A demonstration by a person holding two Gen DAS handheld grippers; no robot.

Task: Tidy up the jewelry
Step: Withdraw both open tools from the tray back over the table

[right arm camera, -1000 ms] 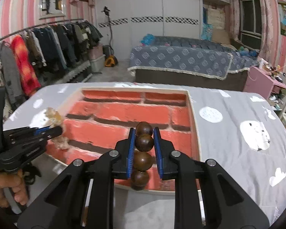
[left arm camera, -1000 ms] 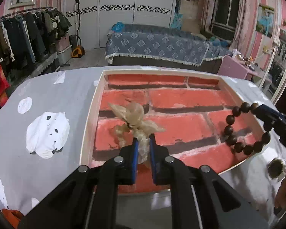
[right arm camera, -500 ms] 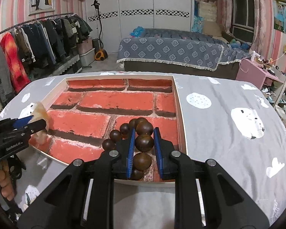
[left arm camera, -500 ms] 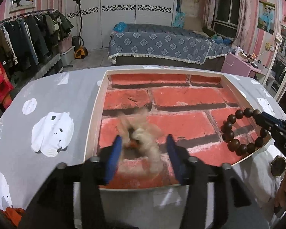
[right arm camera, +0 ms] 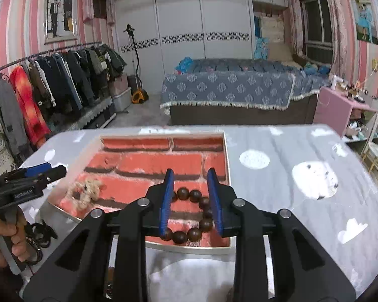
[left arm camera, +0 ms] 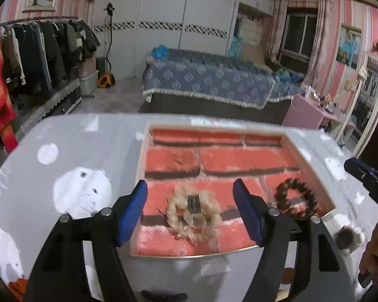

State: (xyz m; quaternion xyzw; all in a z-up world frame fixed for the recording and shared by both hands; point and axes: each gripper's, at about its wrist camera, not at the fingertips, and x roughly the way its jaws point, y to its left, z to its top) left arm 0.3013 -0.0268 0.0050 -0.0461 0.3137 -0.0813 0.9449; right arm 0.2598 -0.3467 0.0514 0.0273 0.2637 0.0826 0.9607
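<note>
A shallow tray (left arm camera: 189,254) lined with a red brick pattern lies on the grey table. A fluffy beige hair clip (left arm camera: 192,212) rests in its near left part. My left gripper (left arm camera: 189,185) hovers above the clip, apart from it, with its jaws wide and still opening. A dark wooden bead bracelet (right arm camera: 189,194) lies flat in the tray's near right corner. My right gripper (right arm camera: 190,179) is just over the bracelet. Its jaws are opening, and the blue pads stand clear of the beads. The bracelet (left arm camera: 296,202) and the clip (right arm camera: 88,188) each show in the other wrist view too.
Grey cloth with white animal prints covers the table (right arm camera: 289,201). A dark round item (left arm camera: 347,237) lies right of the tray. Black loops (right arm camera: 41,234) lie left of it, by a hand. A bed (right arm camera: 226,88) and a clothes rack (right arm camera: 50,80) stand beyond.
My left gripper opened, dropped the beige clip into the tray and rose. My right gripper set the bracelet down in the tray, parted its jaws and let go.
</note>
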